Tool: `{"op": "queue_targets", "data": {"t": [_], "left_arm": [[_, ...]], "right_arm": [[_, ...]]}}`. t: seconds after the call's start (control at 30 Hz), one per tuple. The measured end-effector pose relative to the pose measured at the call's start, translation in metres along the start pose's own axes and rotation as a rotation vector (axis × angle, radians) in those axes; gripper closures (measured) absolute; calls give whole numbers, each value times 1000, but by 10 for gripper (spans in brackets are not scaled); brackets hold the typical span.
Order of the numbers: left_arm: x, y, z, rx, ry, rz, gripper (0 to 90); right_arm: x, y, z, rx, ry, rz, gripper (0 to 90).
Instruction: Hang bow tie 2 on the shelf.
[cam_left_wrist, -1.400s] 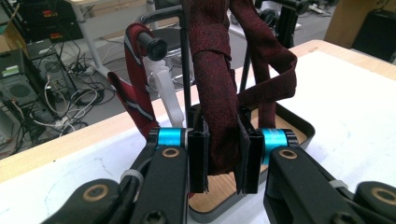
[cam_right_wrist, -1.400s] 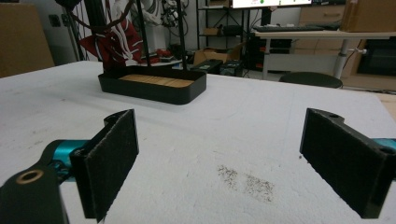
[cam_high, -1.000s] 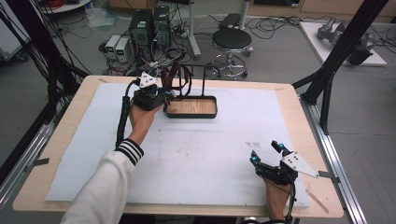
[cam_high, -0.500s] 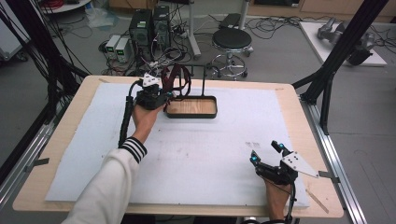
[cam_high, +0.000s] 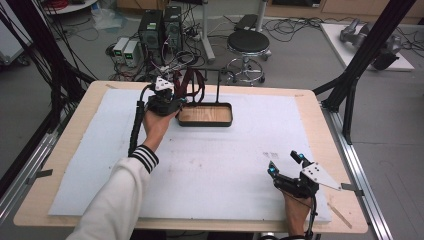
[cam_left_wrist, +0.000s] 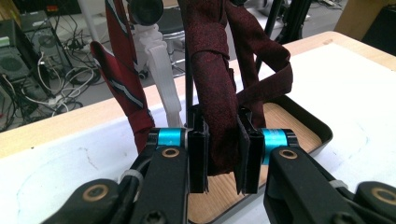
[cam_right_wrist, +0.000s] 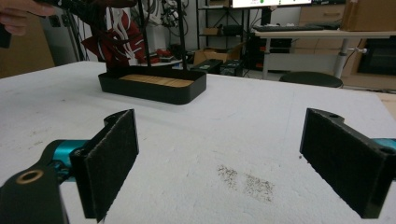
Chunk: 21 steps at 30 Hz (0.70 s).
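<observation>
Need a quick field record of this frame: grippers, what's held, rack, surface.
left gripper: jaws shut on dark red tie, near its lower end
dark red tie: hanging from the rack
striped tie: hangs beside it, untouched
rack tray: black rim, wooden floor, far side of table
right gripper: jaws open, holds nothing, at the near right over the white mat

Two black handheld grippers: left gripper (cam_high: 176, 98), right gripper (cam_high: 286, 167). Black foam-faced jaw pads (cam_right_wrist: 111, 158), cyan anodised collars, brass-ringed pivot screws on black links. Grey three-cornered plate (cam_high: 318, 175) on top. Thick black cable (cam_high: 135, 131) trailing. White sleeve (cam_high: 111, 200), navy-and-white striped cuff.
</observation>
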<state>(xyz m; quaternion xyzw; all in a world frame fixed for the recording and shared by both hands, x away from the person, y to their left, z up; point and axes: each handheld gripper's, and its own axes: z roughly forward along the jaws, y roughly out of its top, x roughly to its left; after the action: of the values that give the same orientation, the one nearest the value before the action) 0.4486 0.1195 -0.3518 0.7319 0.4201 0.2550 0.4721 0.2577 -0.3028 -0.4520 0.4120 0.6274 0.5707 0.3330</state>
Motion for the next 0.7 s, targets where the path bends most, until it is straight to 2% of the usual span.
{"op": "queue_targets", "data": {"t": [0.3,0.53,0.7], "left_arm": [[-1,-1,1,48,-10,-1,772],[1,-3,1,67,-12,-9,764],[1,-4,-1,64,-13,0,740]], "right_arm": [[0,0,0,1,0,1,107],[0,0,0,0,0,-2,107],[0,0,0,0,0,-1,107]]}}
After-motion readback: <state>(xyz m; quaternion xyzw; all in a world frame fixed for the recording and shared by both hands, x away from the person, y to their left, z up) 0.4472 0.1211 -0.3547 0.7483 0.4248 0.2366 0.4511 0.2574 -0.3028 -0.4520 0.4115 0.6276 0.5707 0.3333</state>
